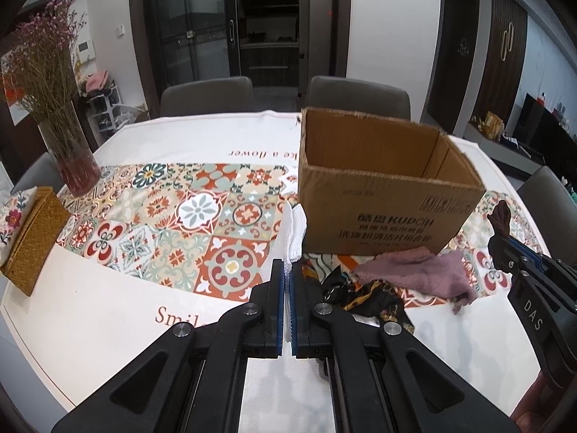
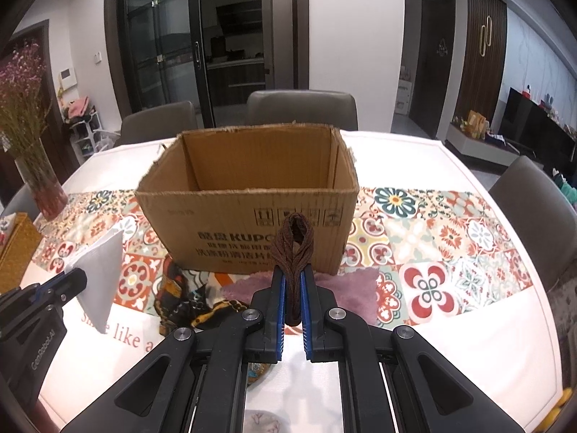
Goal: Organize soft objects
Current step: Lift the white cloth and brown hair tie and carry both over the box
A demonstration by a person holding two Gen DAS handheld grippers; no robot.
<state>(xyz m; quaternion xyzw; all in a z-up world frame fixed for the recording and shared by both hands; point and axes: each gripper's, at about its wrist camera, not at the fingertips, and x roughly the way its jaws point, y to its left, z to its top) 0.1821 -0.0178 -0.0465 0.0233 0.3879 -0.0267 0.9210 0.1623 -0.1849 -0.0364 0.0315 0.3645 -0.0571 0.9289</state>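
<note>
Both pairs of jaws are pinched nearly flat on fabric: the left gripper [image 1: 288,270] clamps the lower edge of a white cloth [image 1: 295,232], which stands up past its fingertips, and the right gripper [image 2: 293,281] holds a dark brown knitted piece [image 2: 293,249], folded into a loop that sticks up in front of the blue pads. Each load appears lifted clear of the table [image 1: 108,310] and hangs in front of the open cardboard box [image 2: 249,213], which stands upright on the patterned tablecloth with its top flaps gone and nothing visible inside from these angles. At the near foot of the box lie two more soft things, a mauve fleece cloth [image 1: 418,270] spread flat and touching the box's base, and just beside it a crumpled black scarf with a gold print [image 1: 360,296]. Farther out to the left stand a glass vase of dried flowers [image 1: 72,158] and a woven tissue box [image 1: 29,238], well apart from the work. I judge this as the carry step, with two pieces picked and none yet dropped. The next move calls for bringing both grippers higher than the near wall, pushing forward until the fabric hangs over the opening, and then releasing; the limp white cloth could snag on the rim if it crosses too low.
</note>
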